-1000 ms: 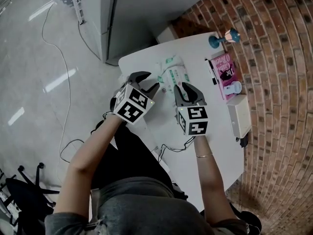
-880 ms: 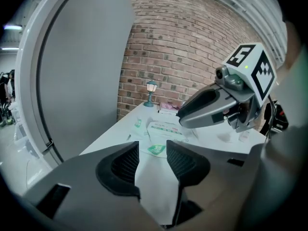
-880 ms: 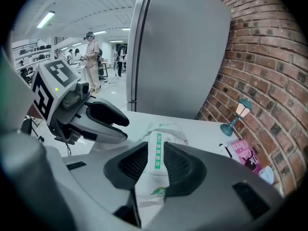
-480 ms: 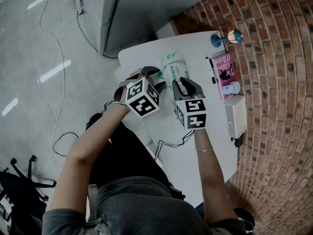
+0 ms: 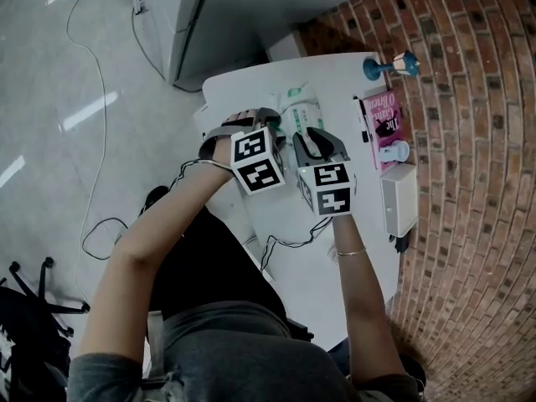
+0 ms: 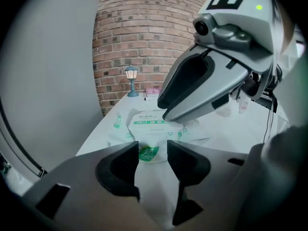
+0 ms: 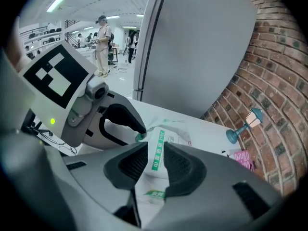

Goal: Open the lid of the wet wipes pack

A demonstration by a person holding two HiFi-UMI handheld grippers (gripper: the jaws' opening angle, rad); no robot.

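From the head view, the wet wipes pack (image 5: 300,111) lies on the white tabletop (image 5: 335,258), near its far edge. The left claw (image 5: 266,121) is at the pack's 9 o'clock side. The right claw (image 5: 311,136) is at the pack's 6 o'clock end. A pink book (image 5: 381,120) lies at 3 o'clock from the pack. A little blue lamp (image 5: 394,64) stands at 1 o'clock from it. A white box (image 5: 399,199) sits at 6 o'clock from the book.

In the left gripper view, the left claw (image 6: 153,148) is wide and has just been opening. The near end of the pack (image 6: 149,124), with its green label, shows in the gap. The jaws do not press on it. The right claw (image 6: 162,109) comes in from 2 o'clock, and its tip rests at the top of the pack. The lamp (image 6: 131,78) stands at 12 o'clock, in front of a brick wall (image 6: 144,32).

In the right gripper view, the right claw (image 7: 155,150) has a small gap between its jaws. The pack (image 7: 168,134) and its green stripe show through the gap, lying under the tips. The jaws do not squeeze it. The left claw (image 7: 137,136) touches the pack's corner at 10 o'clock. I cannot see the lid well enough to tell how it lies.
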